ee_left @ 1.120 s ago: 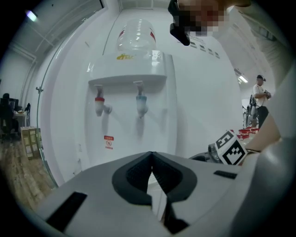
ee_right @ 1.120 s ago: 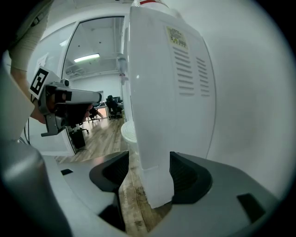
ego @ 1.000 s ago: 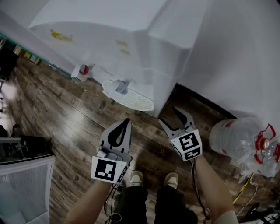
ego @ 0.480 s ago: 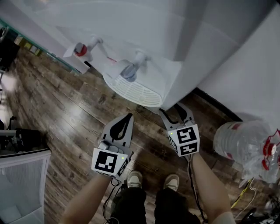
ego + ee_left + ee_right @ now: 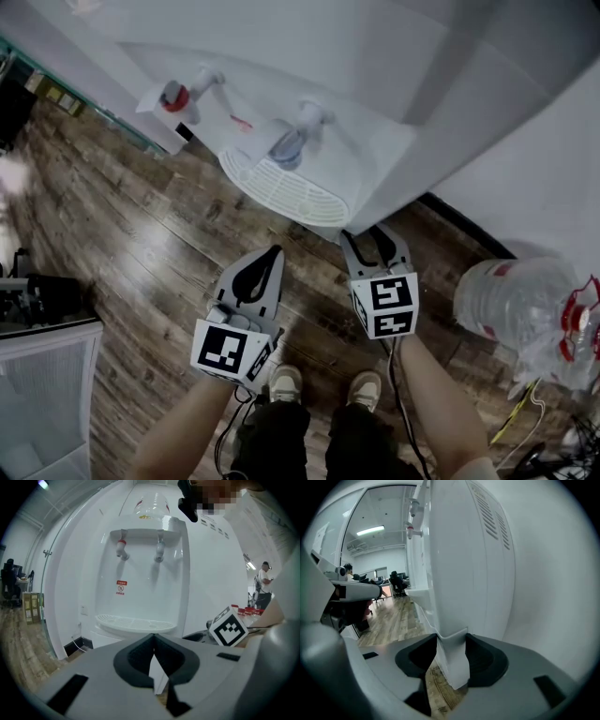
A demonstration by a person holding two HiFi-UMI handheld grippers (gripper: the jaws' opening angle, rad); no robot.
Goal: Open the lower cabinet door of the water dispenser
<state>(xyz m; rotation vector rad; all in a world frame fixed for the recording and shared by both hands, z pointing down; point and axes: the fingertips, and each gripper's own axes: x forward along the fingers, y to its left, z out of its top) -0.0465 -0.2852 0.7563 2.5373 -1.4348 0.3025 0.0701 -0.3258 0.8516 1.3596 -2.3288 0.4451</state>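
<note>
The white water dispenser point(image 5: 328, 75) stands ahead, with a red tap point(image 5: 173, 96), a blue tap point(image 5: 291, 145) and a drip tray point(image 5: 291, 192). My right gripper point(image 5: 367, 234) sits at its lower right corner. In the right gripper view the edge of the lower cabinet door point(image 5: 452, 663) fills the gap of the right gripper point(image 5: 451, 641); its jaws have just been closing and both pads touch that edge. My left gripper point(image 5: 274, 251) hangs in front of the dispenser point(image 5: 140, 564), apart from it. The left gripper point(image 5: 153, 639) is shut with nothing in it.
A large water bottle point(image 5: 511, 300) with a red cap lies on the wooden floor point(image 5: 141, 234) at the right, beside the white wall point(image 5: 534, 159). A white bin point(image 5: 47, 403) stands at lower left. My shoes point(image 5: 291, 380) are just behind the grippers.
Both grippers have come down and closer to the dispenser's base. The right gripper's jaws have narrowed around the door's corner edge. The left gripper stays shut.
</note>
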